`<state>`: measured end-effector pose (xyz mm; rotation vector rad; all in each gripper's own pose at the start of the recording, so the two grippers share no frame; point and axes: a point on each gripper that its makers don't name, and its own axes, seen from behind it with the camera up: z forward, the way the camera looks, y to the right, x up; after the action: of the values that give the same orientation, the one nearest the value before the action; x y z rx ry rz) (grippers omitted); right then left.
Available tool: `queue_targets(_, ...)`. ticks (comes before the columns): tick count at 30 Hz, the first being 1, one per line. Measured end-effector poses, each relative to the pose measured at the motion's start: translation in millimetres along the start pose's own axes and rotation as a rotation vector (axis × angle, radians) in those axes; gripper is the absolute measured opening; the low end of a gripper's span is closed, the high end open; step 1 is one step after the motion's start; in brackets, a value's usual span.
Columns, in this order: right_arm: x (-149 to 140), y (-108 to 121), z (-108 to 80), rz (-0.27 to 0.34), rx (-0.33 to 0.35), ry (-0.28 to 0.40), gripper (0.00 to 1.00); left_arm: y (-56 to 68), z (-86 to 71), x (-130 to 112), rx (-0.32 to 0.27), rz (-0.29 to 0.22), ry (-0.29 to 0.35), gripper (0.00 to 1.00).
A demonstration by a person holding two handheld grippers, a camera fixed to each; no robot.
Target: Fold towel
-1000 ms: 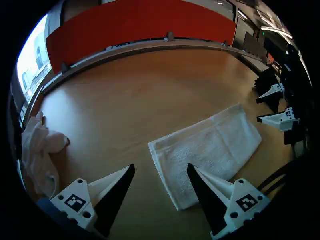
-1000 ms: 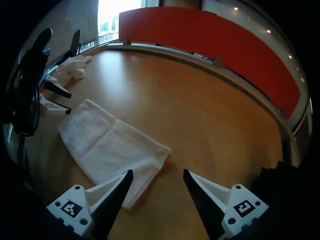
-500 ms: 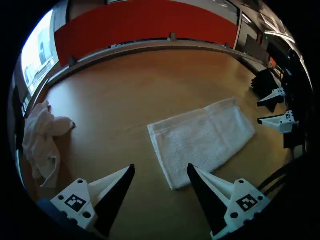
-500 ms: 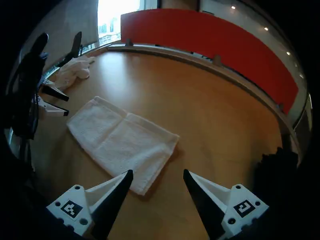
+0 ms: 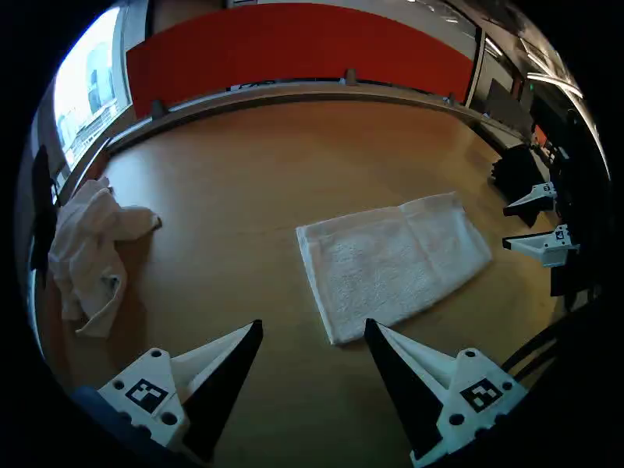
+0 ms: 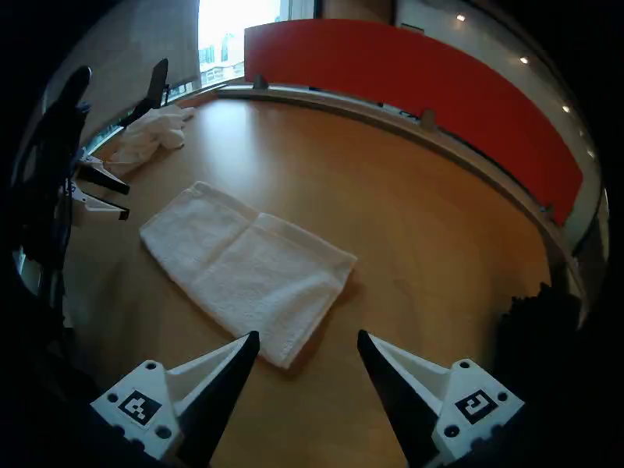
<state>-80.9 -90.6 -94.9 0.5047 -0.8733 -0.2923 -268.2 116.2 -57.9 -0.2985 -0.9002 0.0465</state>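
Both claws had backed away from the towel (image 5: 394, 261) over the last second, so that it lay clear of the fingertips instead of running under them, and the crumpled cloth (image 5: 90, 249) had slid further into sight. In the left gripper view the left claw (image 5: 312, 321) stood wide open and held nothing. The towel lay flat on the wooden table (image 5: 257, 179) just beyond its tips, a little toward 4 o'clock from the middle, with the cloth well apart at 9 o'clock. The right claw (image 5: 505, 228) showed at the 3 o'clock edge, its fingers also spread and empty, near the towel's far short end but not touching it. In the right gripper view the towel (image 6: 246, 265) sat toward 8 o'clock of centre, with one corner near that claw's own open fingertips. It was a tidy rectangle with a line across it that looked like the edge of an upper layer. The red partition (image 6: 437, 78) ran behind the table from 12 to 3 o'clock. By my reading at least one fold was already made and the hands were between steps, either finished or lining up another fold. If another was meant, each claw would need to come down on a corner of one short end, pinch all layers together, and carry that end over to meet the other evenly.
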Motion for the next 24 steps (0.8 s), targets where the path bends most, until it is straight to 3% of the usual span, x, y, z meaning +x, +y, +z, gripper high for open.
queue_targets(24,-9.2,-14.5,17.8,-0.115,0.106,-0.046,0.95,-35.1,-68.5,-48.8,0.151,-0.181,0.027,0.97)
